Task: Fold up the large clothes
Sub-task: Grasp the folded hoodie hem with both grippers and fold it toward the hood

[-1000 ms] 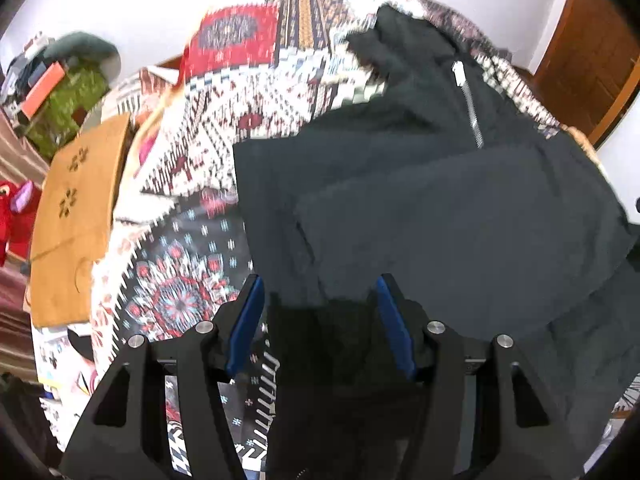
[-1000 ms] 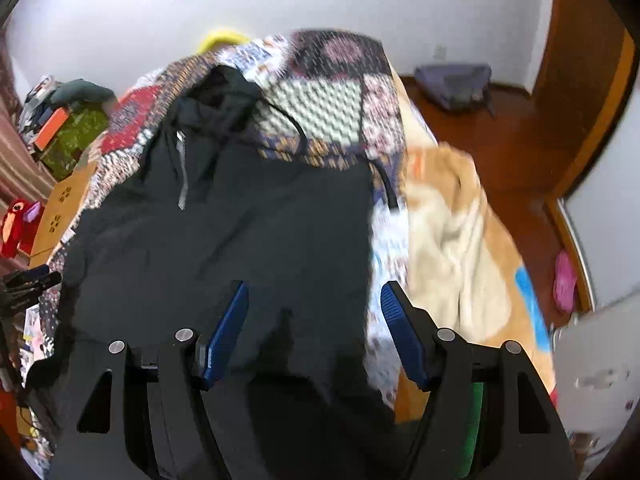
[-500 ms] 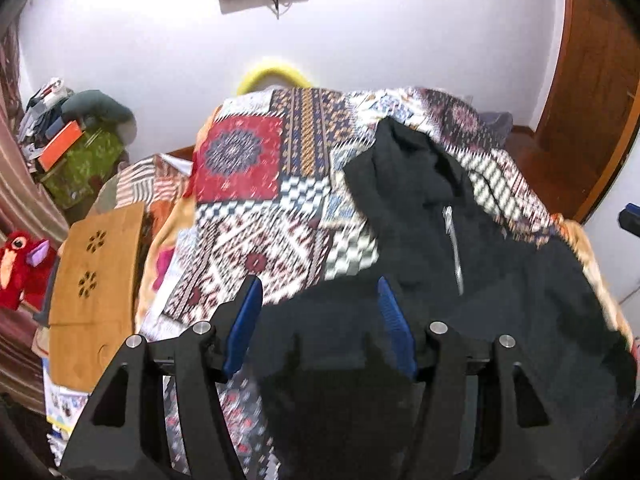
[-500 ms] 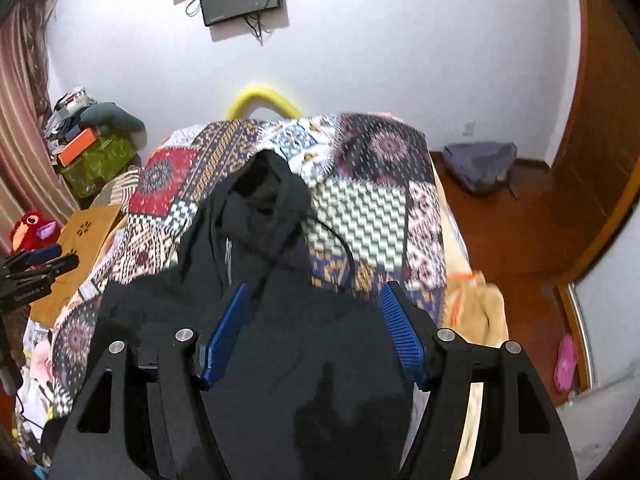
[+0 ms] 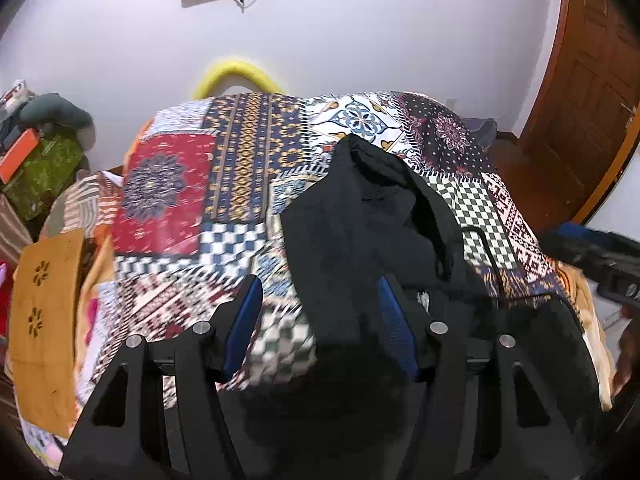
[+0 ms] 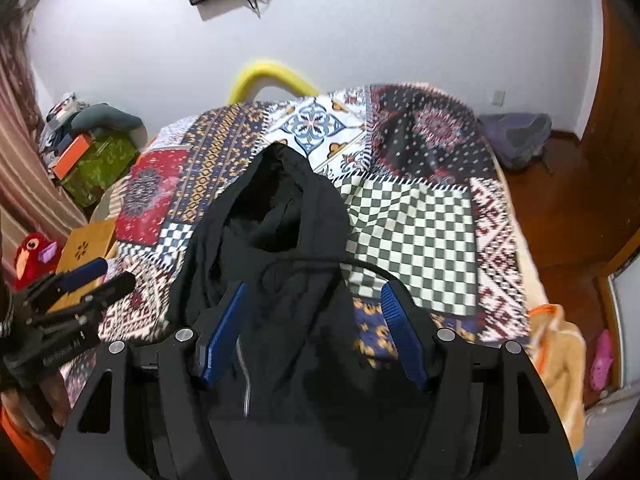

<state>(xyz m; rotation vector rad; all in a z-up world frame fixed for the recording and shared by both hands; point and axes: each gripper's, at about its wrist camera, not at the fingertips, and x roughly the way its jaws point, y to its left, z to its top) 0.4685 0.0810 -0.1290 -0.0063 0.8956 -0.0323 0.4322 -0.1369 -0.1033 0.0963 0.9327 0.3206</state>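
Note:
A black zip-up hoodie (image 5: 360, 232) lies on the patchwork bedspread (image 5: 208, 200), hood toward the far wall, drawstring trailing right. It also shows in the right wrist view (image 6: 280, 240). My left gripper (image 5: 320, 320) is open over the hoodie's left shoulder edge, blue pads (image 5: 244, 320) spread wide. My right gripper (image 6: 316, 328) is open above the hoodie's chest, zipper (image 6: 246, 376) below it. Neither holds cloth. The left gripper also shows at the left edge of the right wrist view (image 6: 72, 292).
The patchwork bedspread (image 6: 420, 224) covers the bed. A wooden lap table (image 5: 44, 320) and a red plush toy (image 6: 32, 252) sit left of the bed. A green box (image 6: 100, 168) stands in the far left corner. A wooden door (image 5: 588, 92) and a grey bag (image 6: 516, 136) are right.
Both grippers have tilted up and moved forward over the hoodie, from its lower body toward the shoulders and hood. The far wall and monitor came into view. Both stayed open.

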